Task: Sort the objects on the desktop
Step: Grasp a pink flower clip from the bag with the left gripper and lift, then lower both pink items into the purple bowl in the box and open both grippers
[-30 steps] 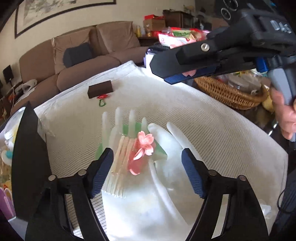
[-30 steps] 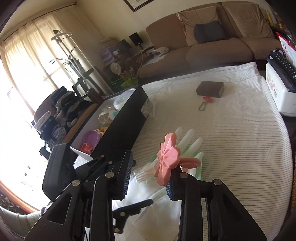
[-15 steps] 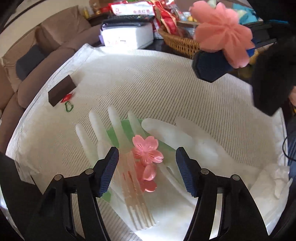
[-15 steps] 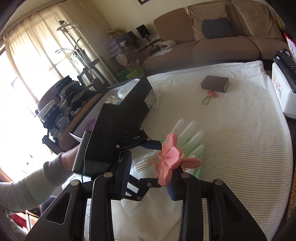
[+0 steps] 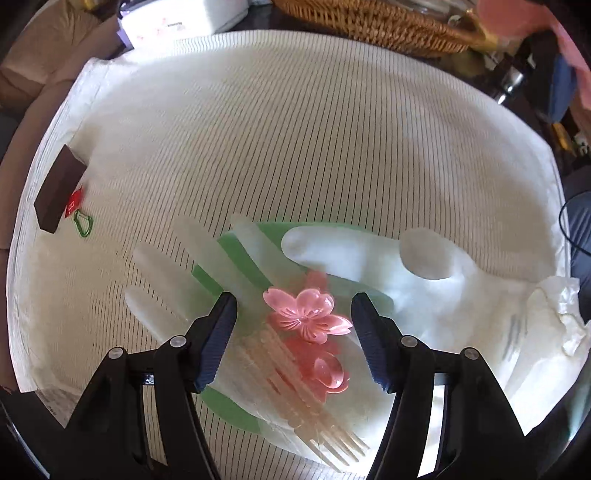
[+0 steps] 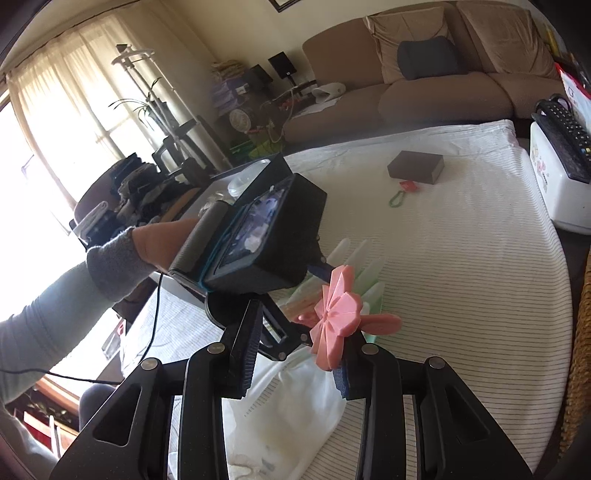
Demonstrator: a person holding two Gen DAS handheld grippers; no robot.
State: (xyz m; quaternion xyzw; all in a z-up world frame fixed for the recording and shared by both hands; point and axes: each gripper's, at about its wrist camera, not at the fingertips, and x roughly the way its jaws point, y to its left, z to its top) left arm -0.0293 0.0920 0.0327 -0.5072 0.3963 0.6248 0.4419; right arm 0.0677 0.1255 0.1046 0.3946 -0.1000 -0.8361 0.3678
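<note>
On striped cloth [image 5: 295,122], red tag [image 5: 72,204], writing unreadable

1. The cloth [image 5: 295,129] over the worktop is ribbed, matt, pin-striped fabric.
2. The flower clip [image 5: 306,314] looks like glossy translucent pink plastic.
3. The gloves [image 5: 351,254] are milky, smooth (rubbery).
4. The basket [image 5: 369,22] is rough woven wicker.
5. The fork [image 5: 332,443] is clear plastic.

No wording can be made out; the white box [image 5: 184,18] bears small dark print too blurred to read; the red tag [image 5: 72,203] beside the brown block [image 5: 59,190] shows only faint white marks.
</note>
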